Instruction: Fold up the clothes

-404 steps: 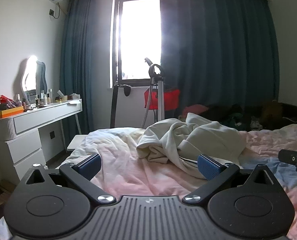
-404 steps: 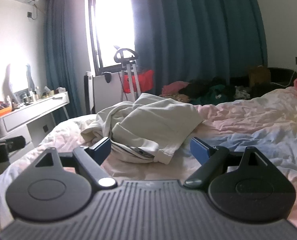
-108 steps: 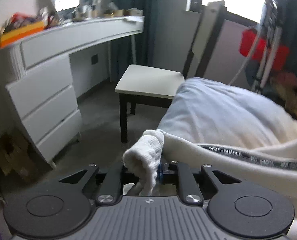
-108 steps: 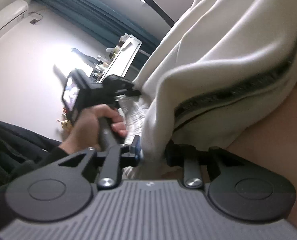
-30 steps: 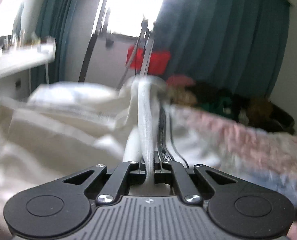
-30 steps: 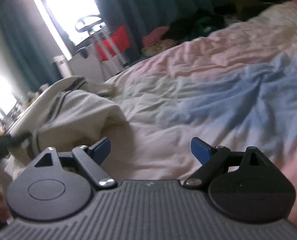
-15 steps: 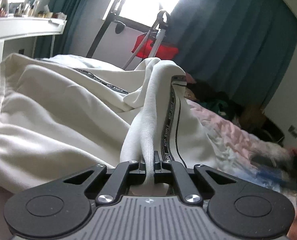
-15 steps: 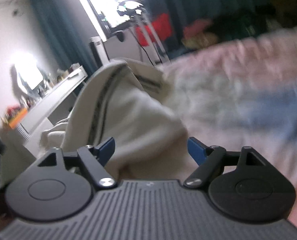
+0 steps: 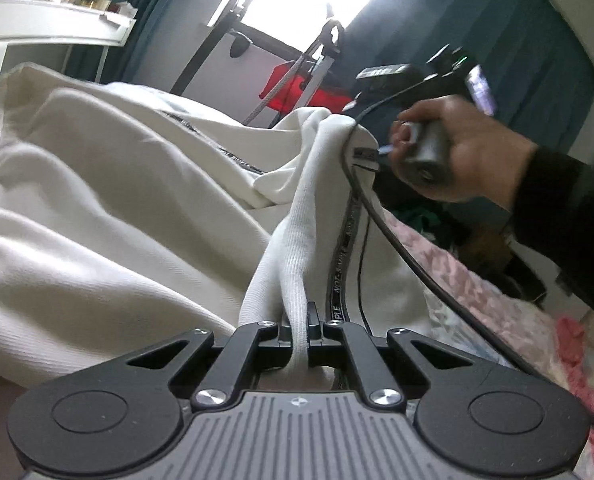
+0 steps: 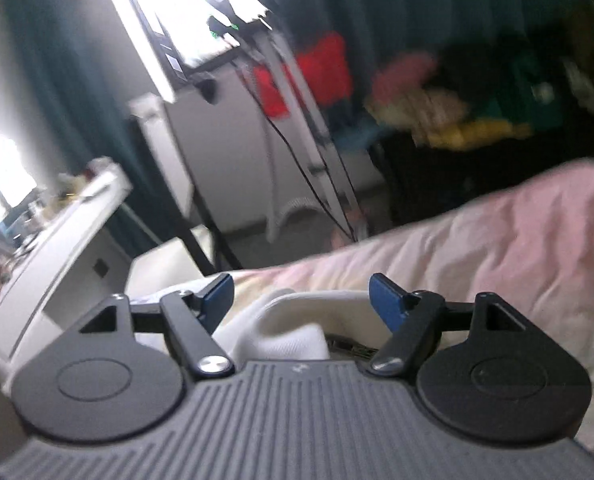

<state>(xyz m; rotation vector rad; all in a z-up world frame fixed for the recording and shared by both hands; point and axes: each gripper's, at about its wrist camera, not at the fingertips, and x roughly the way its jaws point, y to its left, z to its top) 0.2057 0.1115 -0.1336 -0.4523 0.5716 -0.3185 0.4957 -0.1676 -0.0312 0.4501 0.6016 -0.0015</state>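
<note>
A cream sweatshirt [image 9: 97, 208] with a black lettered stripe lies bunched on the bed. My left gripper [image 9: 300, 320] is shut on its white ribbed hem [image 9: 293, 248], which runs up to a raised fold. In the left wrist view the right gripper [image 9: 381, 151], held in a hand, is at the top of that fold. In the right wrist view my right gripper [image 10: 301, 296] is open, its blue pads [image 10: 385, 300] either side of a cream and white fold of the sweatshirt [image 10: 285, 328].
The bed has a pink and blue cover [image 10: 517, 240]. A white dresser [image 10: 57, 232] stands at left. A chair seat [image 10: 165, 268], a red bag on a stand [image 10: 305, 76], dark curtains and a clothes pile [image 10: 457, 112] lie beyond. A black cable [image 9: 397, 236] crosses the sweatshirt.
The right gripper has swung left to the raised fold of the sweatshirt, still open. The left gripper keeps its hold on the hem and has tilted slightly.
</note>
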